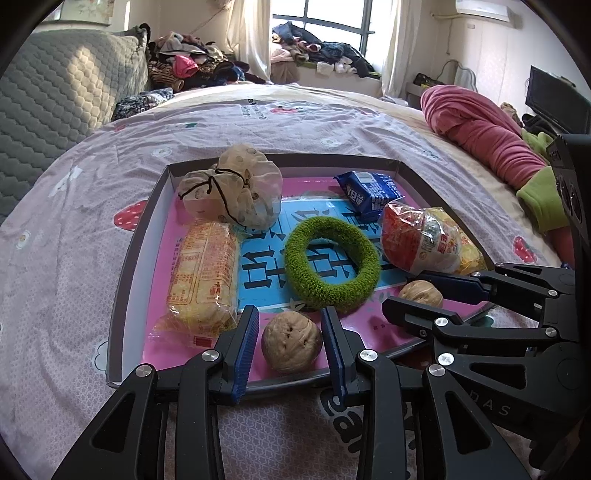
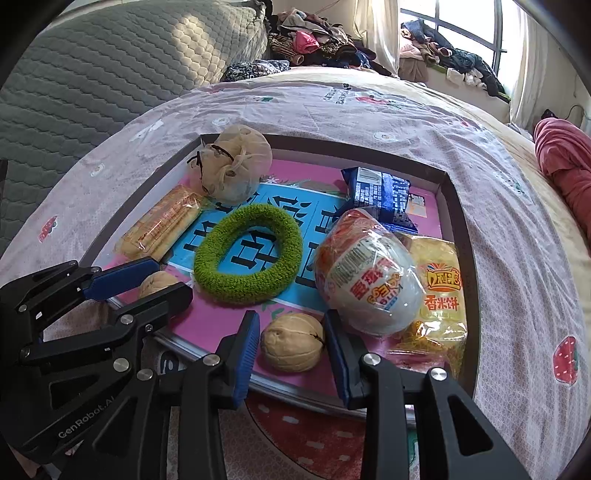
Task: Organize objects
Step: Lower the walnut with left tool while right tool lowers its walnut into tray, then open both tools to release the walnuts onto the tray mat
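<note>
- On the bed's floral sheet (image 1: 110, 155): shallow box lid tray (image 1: 127, 258), pink and blue inside.
- Left gripper (image 1: 290, 345): spread wide, fingers either side of one walnut (image 1: 291, 341) at the tray's near edge, apart from it.
- Right gripper (image 2: 291, 345): likewise released around the other walnut (image 2: 292, 341).
- Tray centre: green fuzzy ring (image 1: 332, 264).
- Far corner: drawstring pouch (image 1: 231, 184); near it, blue snack packet (image 1: 371, 192).
- Left side: orange cracker pack (image 1: 203, 273).
- Right side: red-and-white wrapped snack (image 2: 369, 273) lying on yellow rice-cracker bag (image 2: 439, 295).

- A bed (image 1: 258, 122) with a lilac strawberry-print sheet.
- Grey quilted headboard (image 1: 55, 96) on the left.
- Bright curtained window (image 1: 332, 22) behind (clothes heaped on its sill).
</note>
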`<state>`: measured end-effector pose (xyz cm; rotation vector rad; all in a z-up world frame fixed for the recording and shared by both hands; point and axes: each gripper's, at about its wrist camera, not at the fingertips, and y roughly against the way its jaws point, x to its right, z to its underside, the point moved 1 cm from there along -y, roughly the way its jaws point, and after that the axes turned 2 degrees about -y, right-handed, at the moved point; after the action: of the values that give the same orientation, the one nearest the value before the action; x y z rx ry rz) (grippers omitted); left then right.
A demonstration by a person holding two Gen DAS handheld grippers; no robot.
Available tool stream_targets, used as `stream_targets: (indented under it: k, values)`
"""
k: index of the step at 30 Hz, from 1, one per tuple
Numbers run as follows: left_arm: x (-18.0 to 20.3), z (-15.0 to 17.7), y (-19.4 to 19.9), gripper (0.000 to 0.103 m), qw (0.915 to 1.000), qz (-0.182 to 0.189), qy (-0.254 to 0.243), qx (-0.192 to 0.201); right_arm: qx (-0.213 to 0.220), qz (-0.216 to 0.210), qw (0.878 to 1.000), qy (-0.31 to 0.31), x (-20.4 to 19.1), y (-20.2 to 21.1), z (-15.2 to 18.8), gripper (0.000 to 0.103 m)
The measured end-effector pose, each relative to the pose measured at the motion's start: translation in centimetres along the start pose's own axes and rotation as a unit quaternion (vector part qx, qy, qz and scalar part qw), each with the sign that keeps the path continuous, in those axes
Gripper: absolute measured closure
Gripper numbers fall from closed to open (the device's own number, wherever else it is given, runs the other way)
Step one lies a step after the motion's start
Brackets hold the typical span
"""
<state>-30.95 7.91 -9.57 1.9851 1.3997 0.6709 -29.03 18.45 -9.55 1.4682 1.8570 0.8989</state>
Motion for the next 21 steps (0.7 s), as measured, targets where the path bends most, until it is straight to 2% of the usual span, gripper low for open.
stream_targets:
  k: [5, 10, 13, 21]
  values:
    - [-0.1, -0.1, 0.0, 0.063, 1.0, -0.003, 0.0, 0.0, -0.001, 0.0, 1.0, 0.0, 0.0, 0.1, 0.0, 0.066]
    - [-0.4, -0.2, 0.3, 0.05, 1.0, -0.009, 0.004, 0.001, -0.003, 0.008, 1.0, -0.004, 0.4, 0.4, 0.0, 0.062]
    - [-0.5, -0.3, 0.5, 0.046, 0.9999, -0.01, 0.007, 0.003, -0.003, 0.007, 1.0, -0.011, 0.7, 0.5, 0.0, 0.057]
    - [-0.7, -0.5, 1.1, 0.044, 0.9999, -0.011, 0.009, 0.009, -0.008, 0.005, 1.0, -0.017, 0.9, 0.5, 0.0, 0.053]
